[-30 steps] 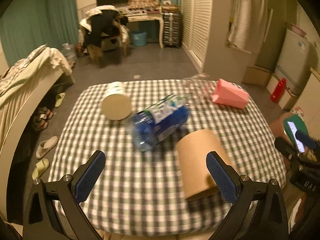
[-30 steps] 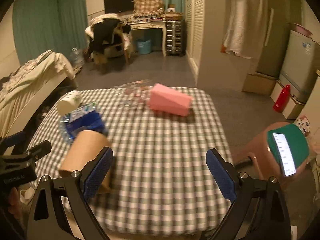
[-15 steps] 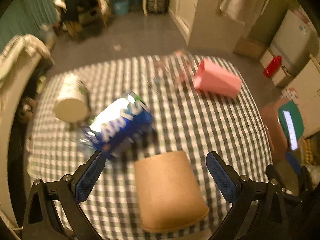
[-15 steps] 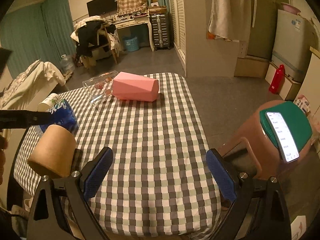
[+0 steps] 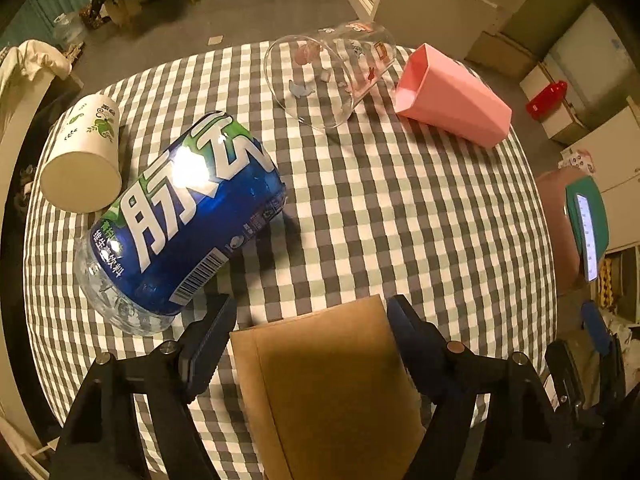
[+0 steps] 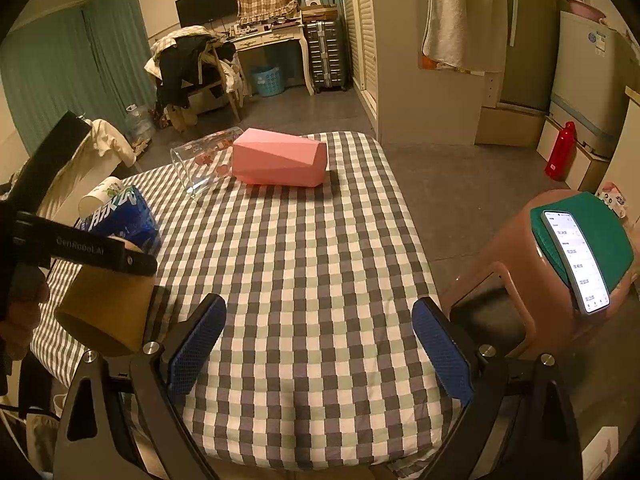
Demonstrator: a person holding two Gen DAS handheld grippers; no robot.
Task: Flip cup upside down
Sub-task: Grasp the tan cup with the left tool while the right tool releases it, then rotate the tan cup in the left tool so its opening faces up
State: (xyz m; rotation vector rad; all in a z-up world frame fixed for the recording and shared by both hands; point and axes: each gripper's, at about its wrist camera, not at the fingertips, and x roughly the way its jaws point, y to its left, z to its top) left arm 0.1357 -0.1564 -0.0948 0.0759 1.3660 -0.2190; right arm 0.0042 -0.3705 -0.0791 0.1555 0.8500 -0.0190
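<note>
A brown paper cup (image 5: pixel 328 384) lies on its side at the near edge of the checked table (image 5: pixel 400 216). My left gripper (image 5: pixel 312 320) has its blue pads on both sides of the cup and is shut on it. The right wrist view shows the cup (image 6: pixel 106 312) at the table's left edge, under the left gripper's black body, rim toward the camera. My right gripper (image 6: pixel 318 340) is open and empty above the near middle of the table.
A blue-labelled bottle (image 5: pixel 180 224), a white paper cup (image 5: pixel 84 160), a clear glass (image 5: pixel 332 76) and a pink cup (image 5: pixel 452 96) all lie on their sides on the table. A brown stool (image 6: pixel 552 280) with a phone (image 6: pixel 576 260) stands to the right.
My left gripper has moved down and forward over the brown cup and closed its pads on the cup's sides. My right gripper stays open over the table.
</note>
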